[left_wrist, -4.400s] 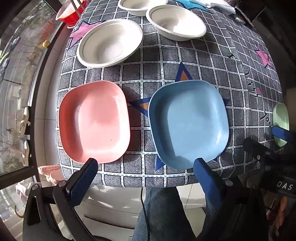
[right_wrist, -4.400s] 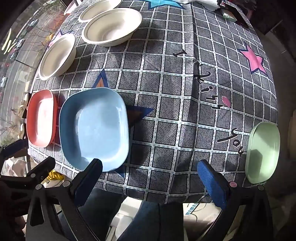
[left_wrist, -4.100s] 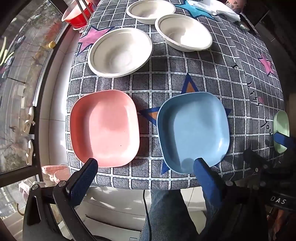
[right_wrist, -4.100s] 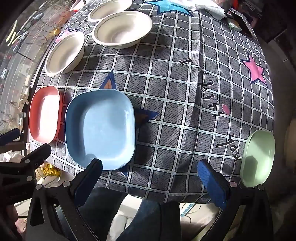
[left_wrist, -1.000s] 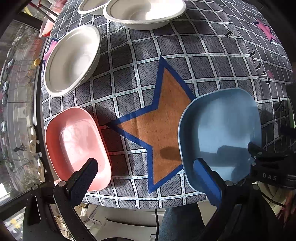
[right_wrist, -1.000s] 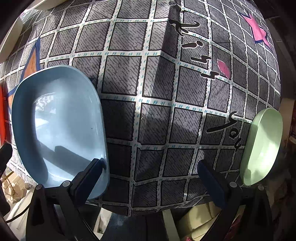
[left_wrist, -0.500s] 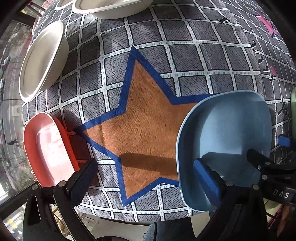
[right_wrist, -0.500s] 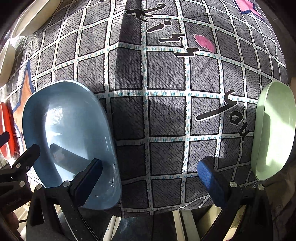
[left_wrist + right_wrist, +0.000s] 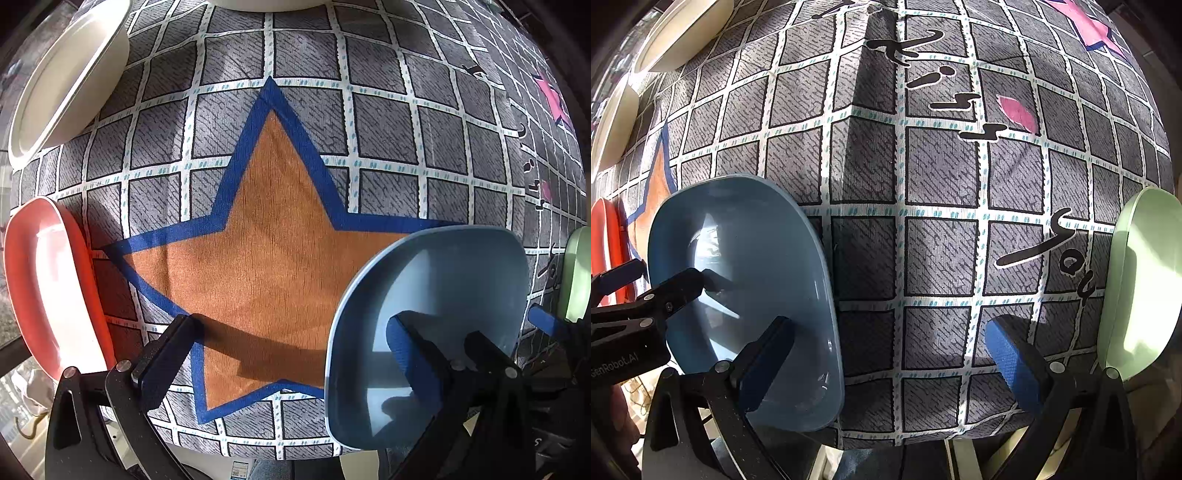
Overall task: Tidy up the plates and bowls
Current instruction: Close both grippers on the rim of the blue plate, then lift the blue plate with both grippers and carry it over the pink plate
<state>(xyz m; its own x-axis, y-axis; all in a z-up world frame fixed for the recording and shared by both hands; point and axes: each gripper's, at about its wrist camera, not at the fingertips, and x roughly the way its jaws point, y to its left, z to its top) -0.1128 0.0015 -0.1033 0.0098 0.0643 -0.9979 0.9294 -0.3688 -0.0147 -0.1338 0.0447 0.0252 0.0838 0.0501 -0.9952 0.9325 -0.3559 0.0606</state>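
A blue plate (image 9: pixel 443 295) lies at the table's near edge, right of the orange star; it also shows in the right wrist view (image 9: pixel 746 258). My left gripper (image 9: pixel 288 350) is open, its right finger (image 9: pixel 406 350) over the blue plate's inside, its left finger over the star. A pink plate (image 9: pixel 44 288) lies at the left edge. My right gripper (image 9: pixel 886 362) is open, its left finger (image 9: pixel 764 365) over the blue plate's near rim. A green plate (image 9: pixel 1137 280) lies at the right edge.
White bowls (image 9: pixel 62 77) stand at the far left, also in the right wrist view (image 9: pixel 683 33). The checked cloth (image 9: pixel 923 184) has a raised fold down its middle. The table's near edge runs just under both grippers.
Both grippers have moved forward and lower over the table. The left gripper's right finger now sits inside the blue plate, and the right gripper's left finger reaches over its rim.
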